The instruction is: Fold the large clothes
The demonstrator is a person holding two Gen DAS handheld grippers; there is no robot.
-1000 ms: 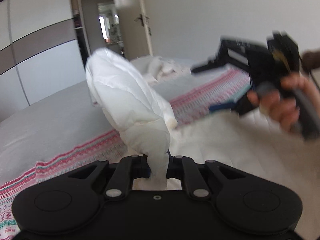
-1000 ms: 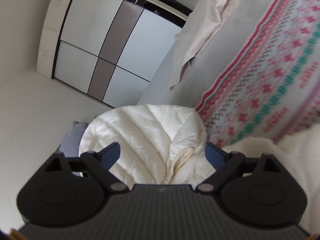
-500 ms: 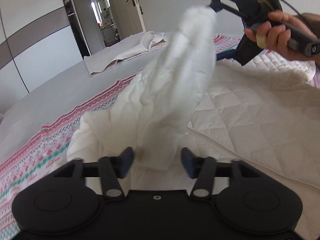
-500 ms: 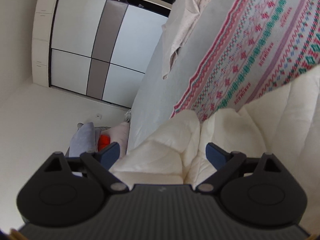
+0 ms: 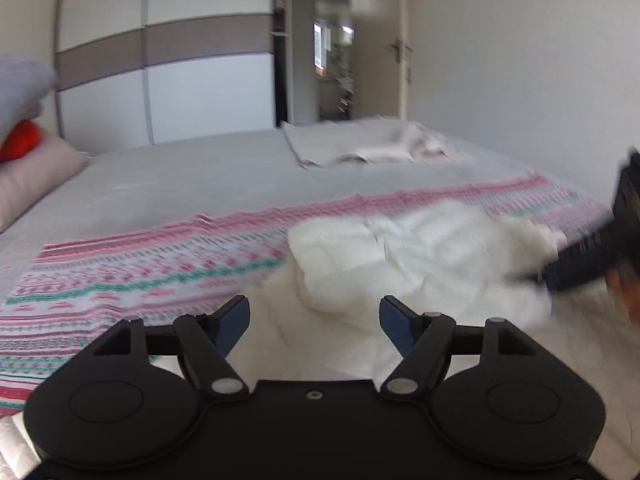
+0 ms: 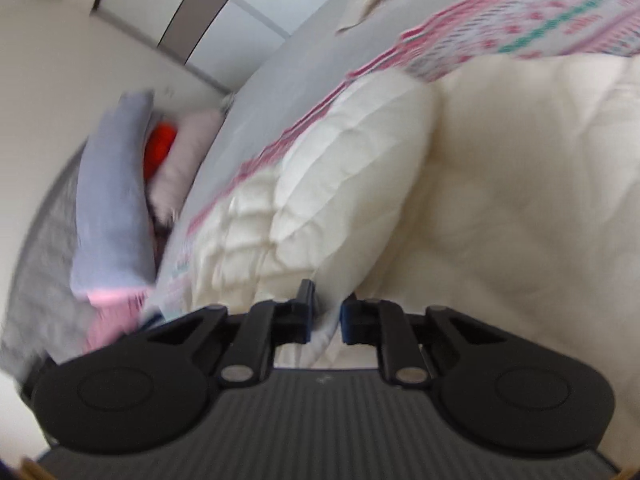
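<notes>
The left claw (image 5: 314, 322) is standing wide apart, its blue pads (image 5: 234, 318) gripping nothing, hovering just above the near edge of the white quilted jacket (image 5: 420, 256). The jacket is lying on the bed (image 5: 180, 184), spread over the patterned blanket (image 5: 132, 276) with its pink and green bands. A puffy fold of the jacket is bulging up just ahead of the left claw, between it and the blurred right claw (image 5: 592, 264) coming in from the right edge of the left view.

In the right view, the right claw (image 6: 326, 316) is nearly closed, its fingers (image 6: 306, 308) pinching a thin edge of the jacket (image 6: 500, 184). A thick padded roll of the garment is running away from the pinch toward the blanket (image 6: 532, 16). The rest of the jacket is filling the right half of this view, blurred.

A beige cloth (image 5: 368, 144) is lying crumpled at the far side of the bed, well apart from the jacket. Pillows (image 6: 112, 200), grey-blue and pink with something red (image 6: 158, 148) between them, are piled at the head of the bed. A wardrobe (image 5: 168, 68) with a brown band is standing beyond the bed, beside an open doorway (image 5: 334, 60).
</notes>
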